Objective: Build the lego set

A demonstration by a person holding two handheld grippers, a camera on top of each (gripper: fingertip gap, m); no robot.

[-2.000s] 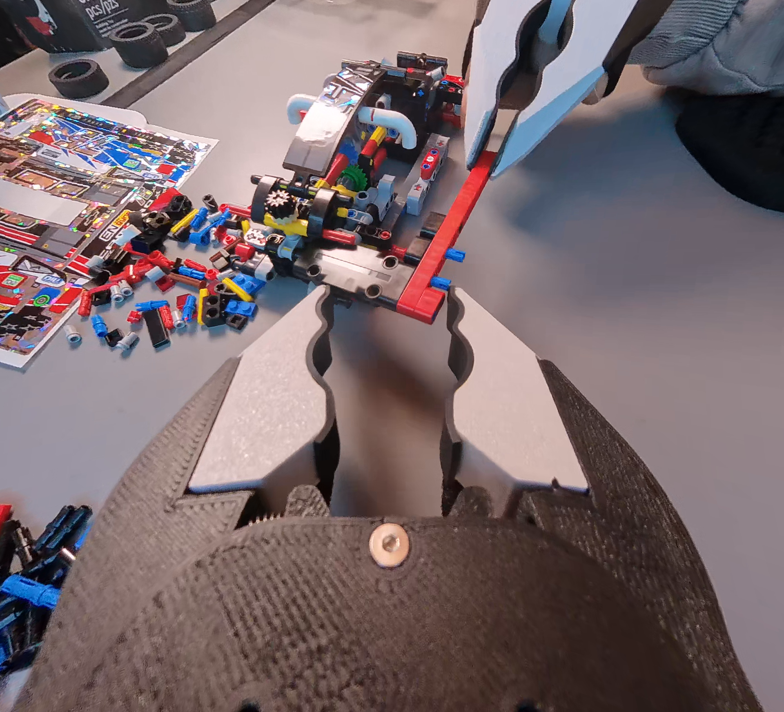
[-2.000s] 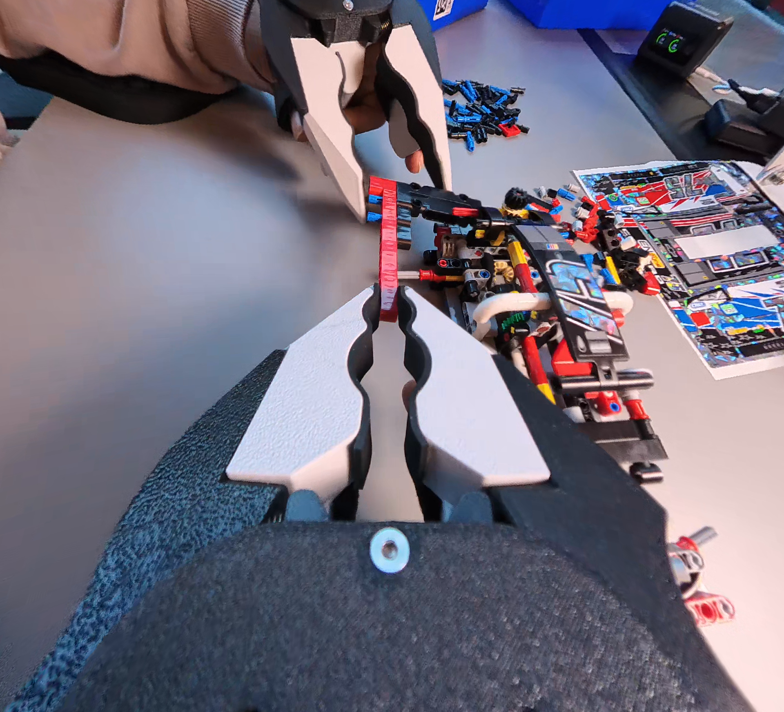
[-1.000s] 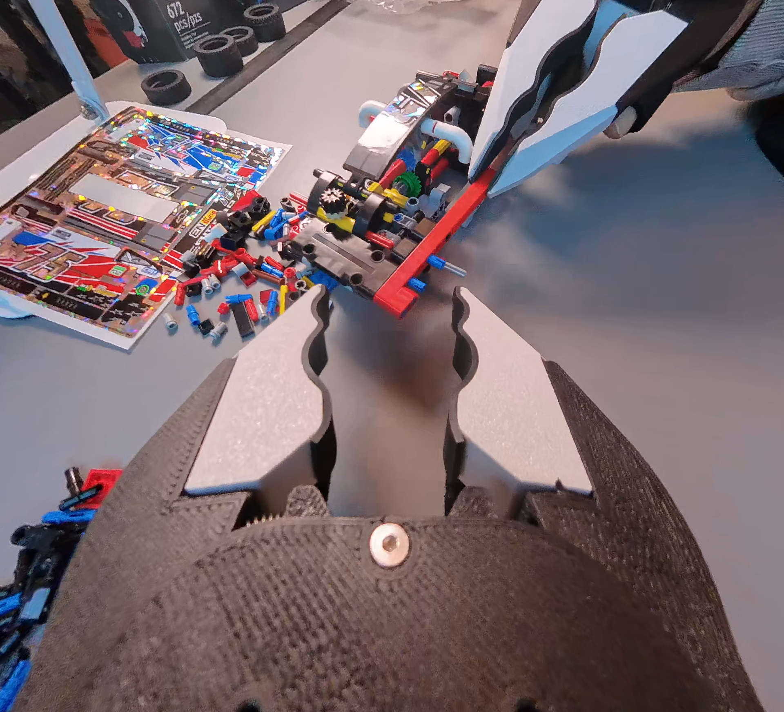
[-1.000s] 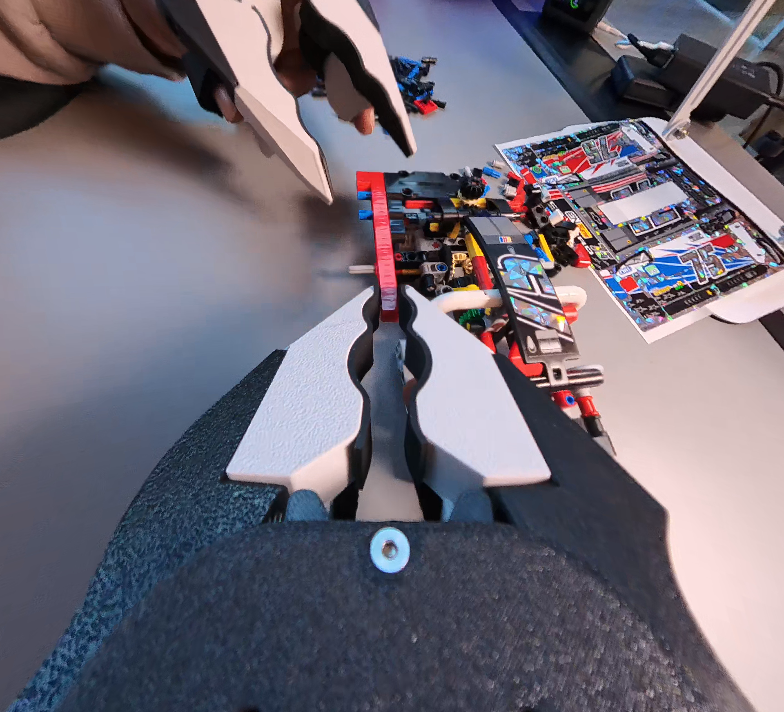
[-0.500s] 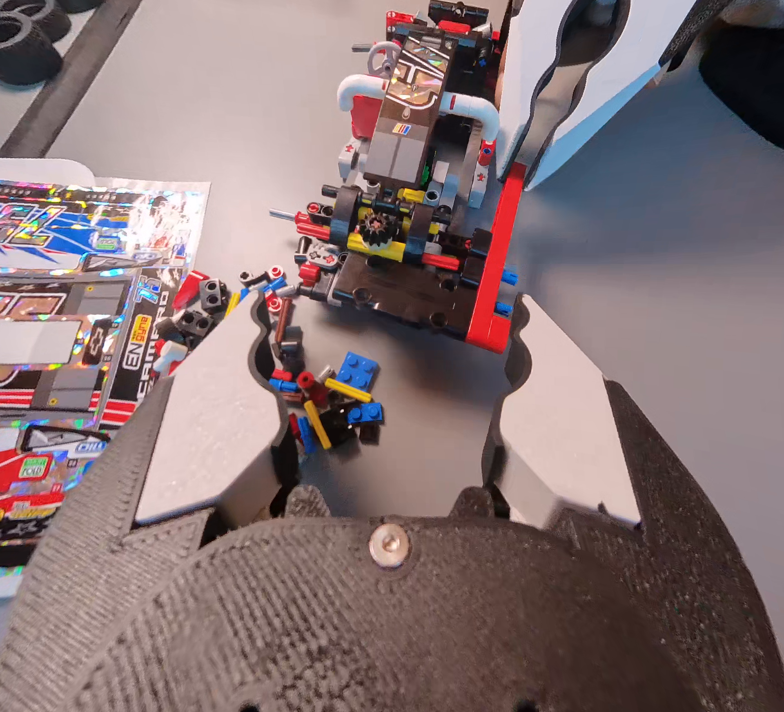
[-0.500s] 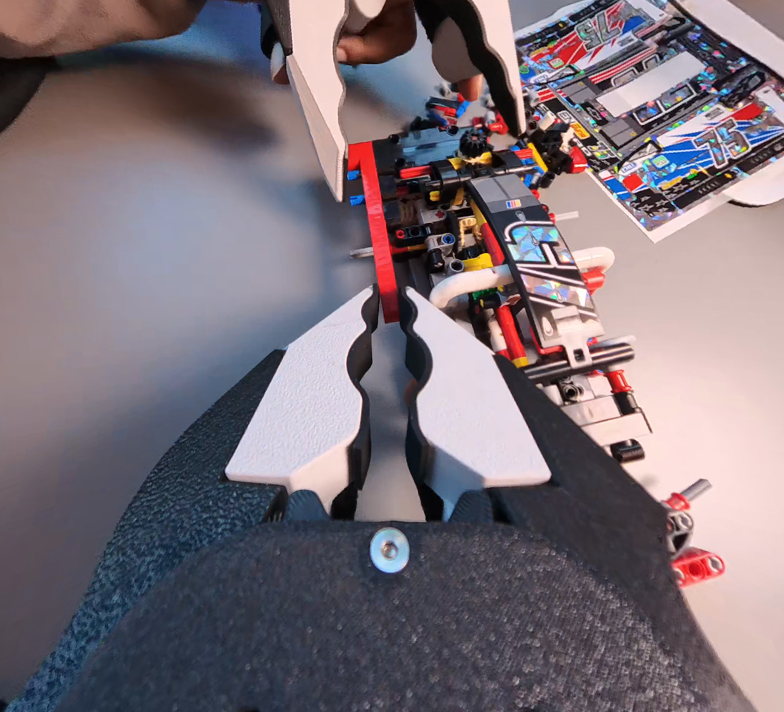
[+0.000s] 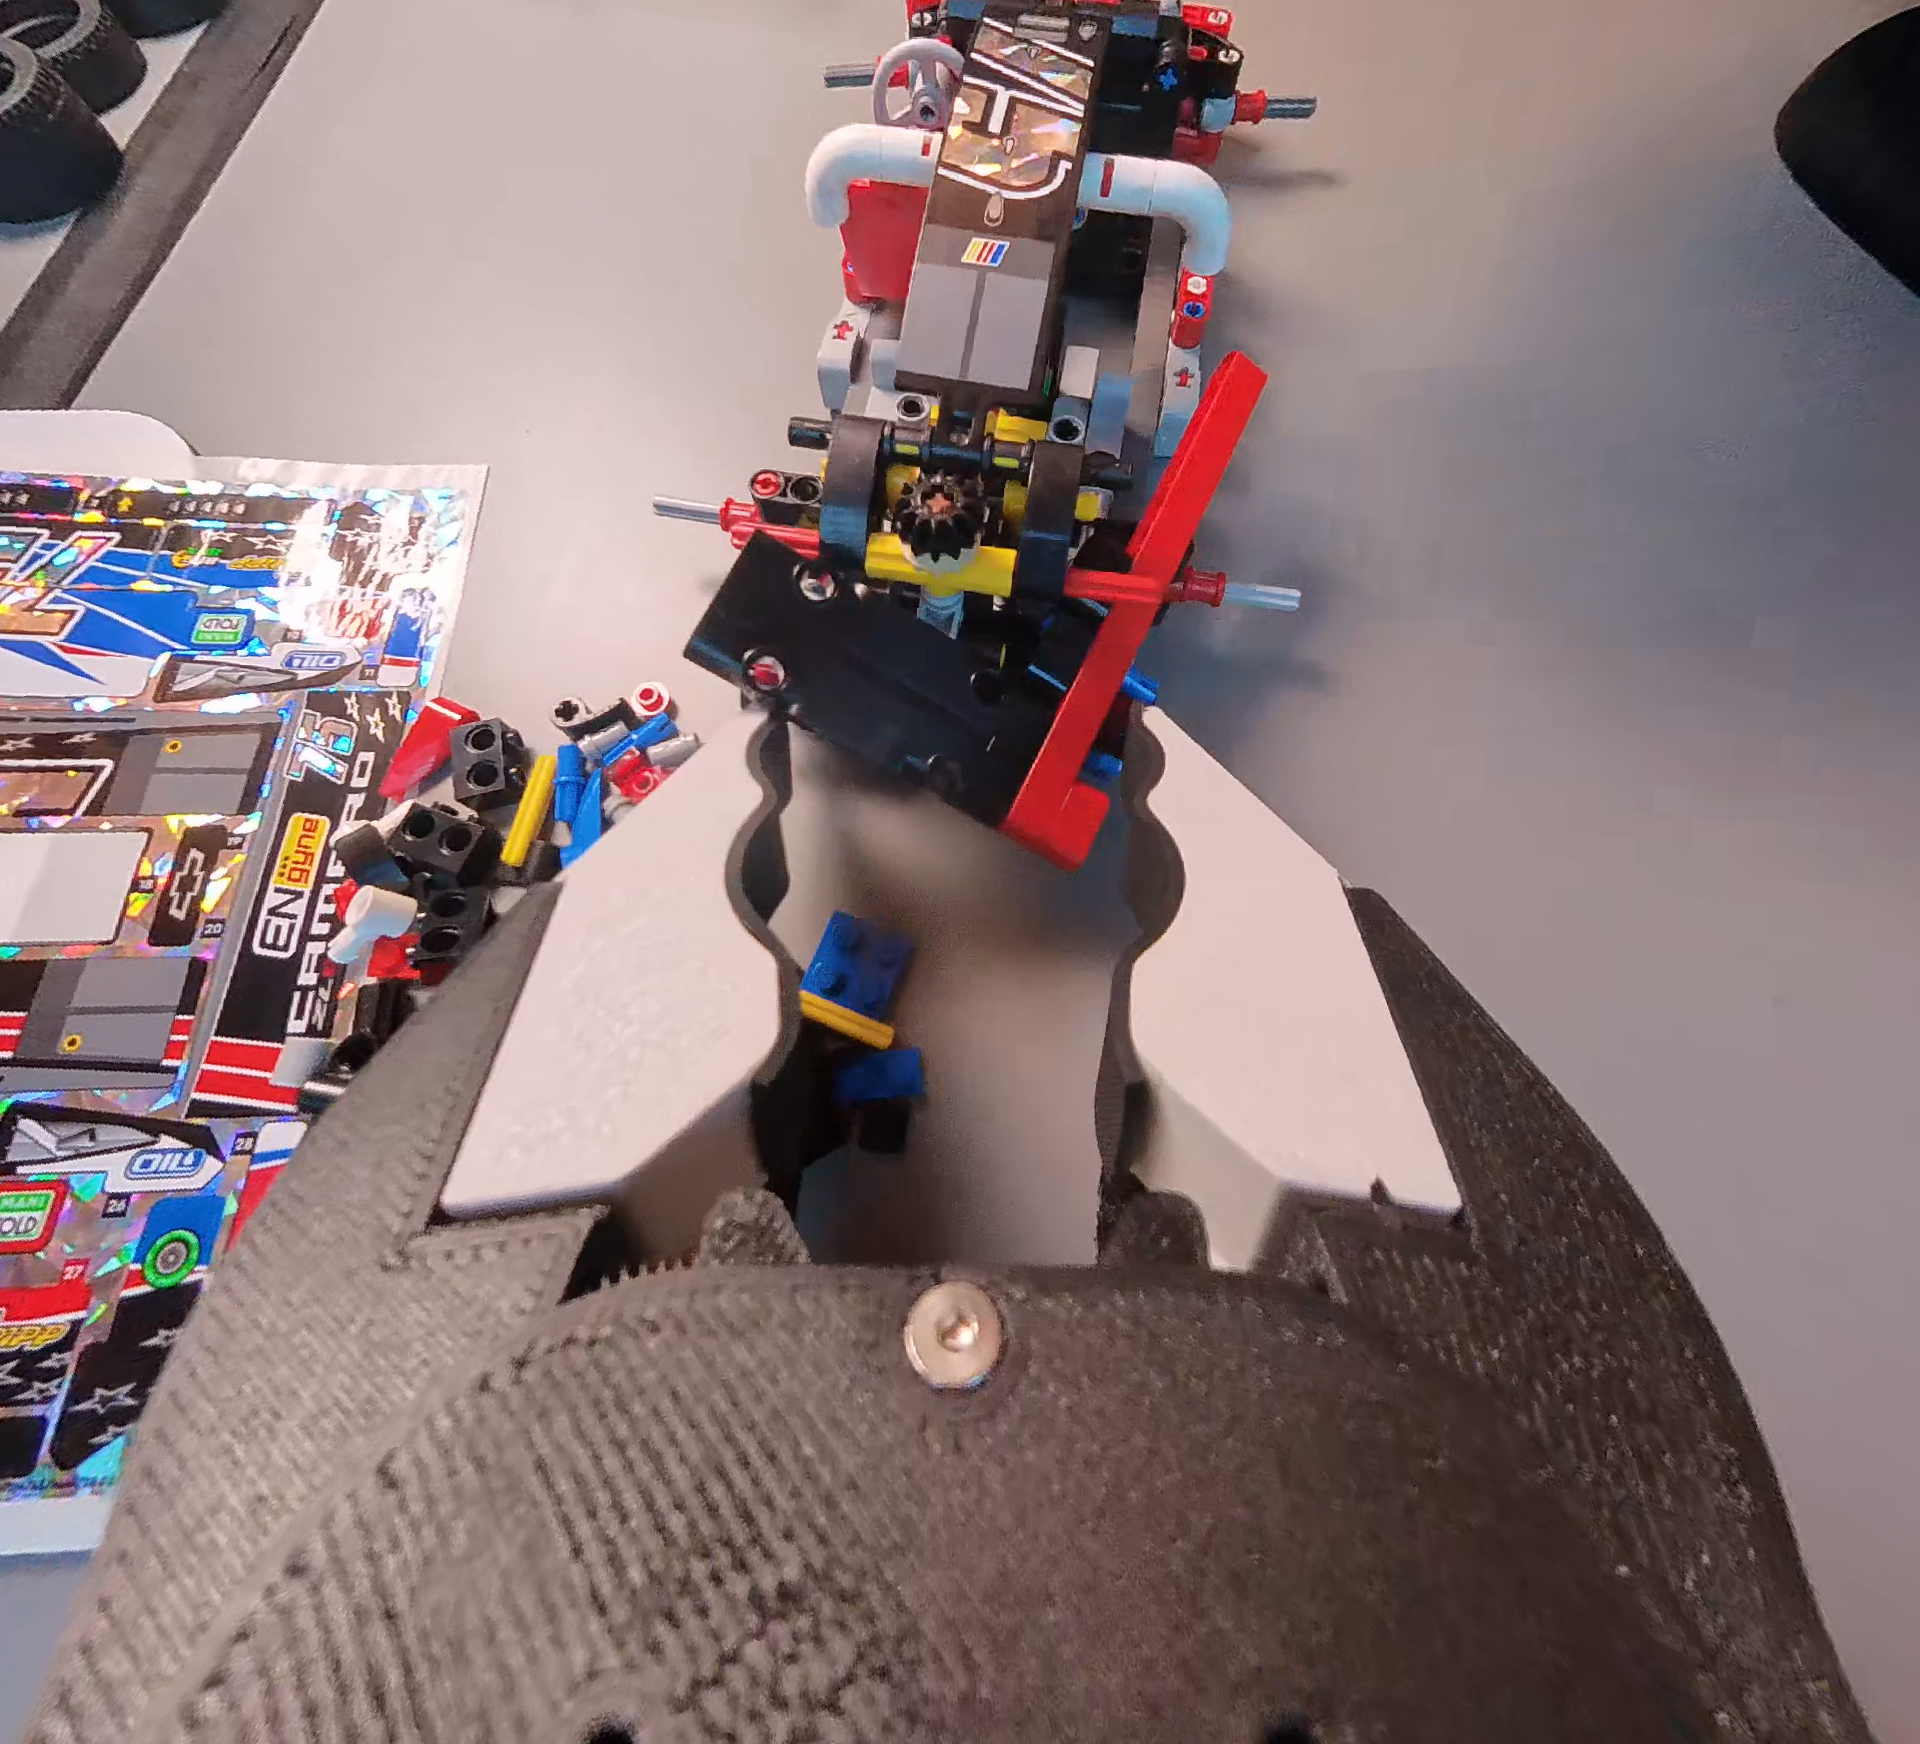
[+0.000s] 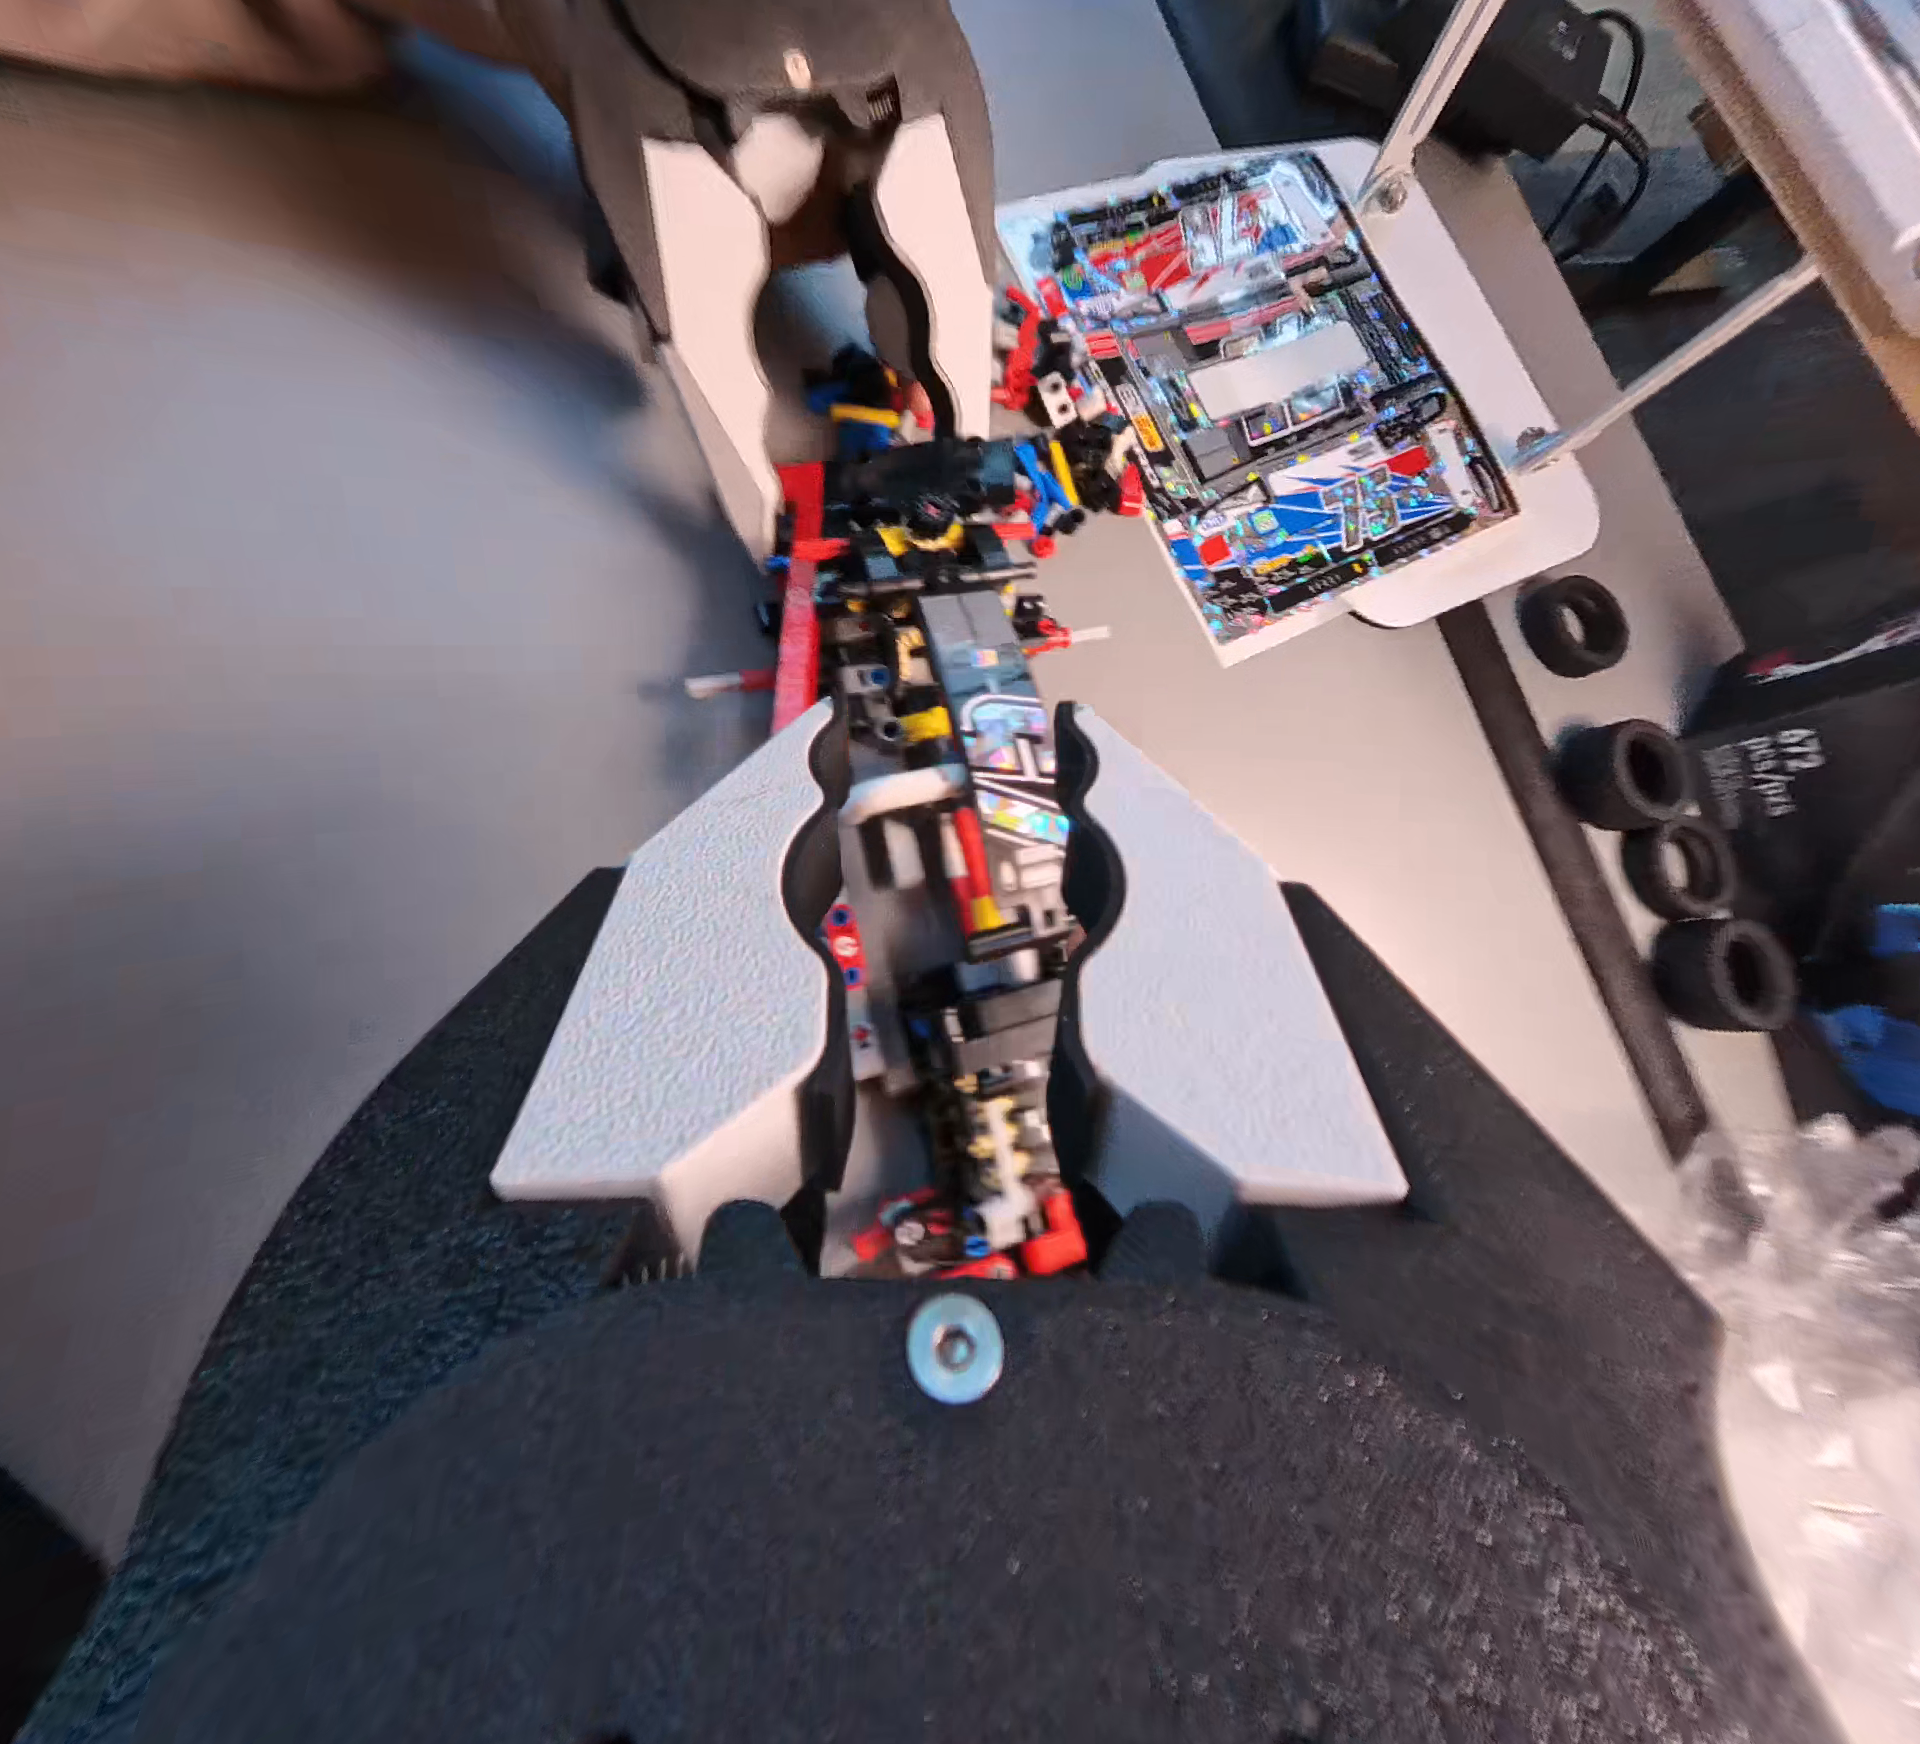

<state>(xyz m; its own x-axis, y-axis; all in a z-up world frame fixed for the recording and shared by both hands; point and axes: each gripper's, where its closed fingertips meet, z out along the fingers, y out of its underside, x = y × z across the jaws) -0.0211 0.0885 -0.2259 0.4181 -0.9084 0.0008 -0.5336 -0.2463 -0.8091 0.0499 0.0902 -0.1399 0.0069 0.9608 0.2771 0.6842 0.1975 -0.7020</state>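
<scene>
While the car chassis [image 7: 997, 406] stands half built, wheels unmounted, left gripper [image 7: 951, 764] gapes at its rear end (red beam [image 7: 1132, 614] skewed); right gripper [image 8: 945, 738] spread above the chassis, gripping nothing.

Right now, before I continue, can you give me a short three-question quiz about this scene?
1. True or false: the left gripper is shut on the long red plastic beam.
2. What lies between that gripper's jaws? A: small blue studded plate; B: green ball; C: white cup.
3. Fill in: in the left wrist view, the shiny sticker sheet lies ___ of the partly built toy car.
Key: 1 false, it is open; 2 A; 3 left.
</scene>
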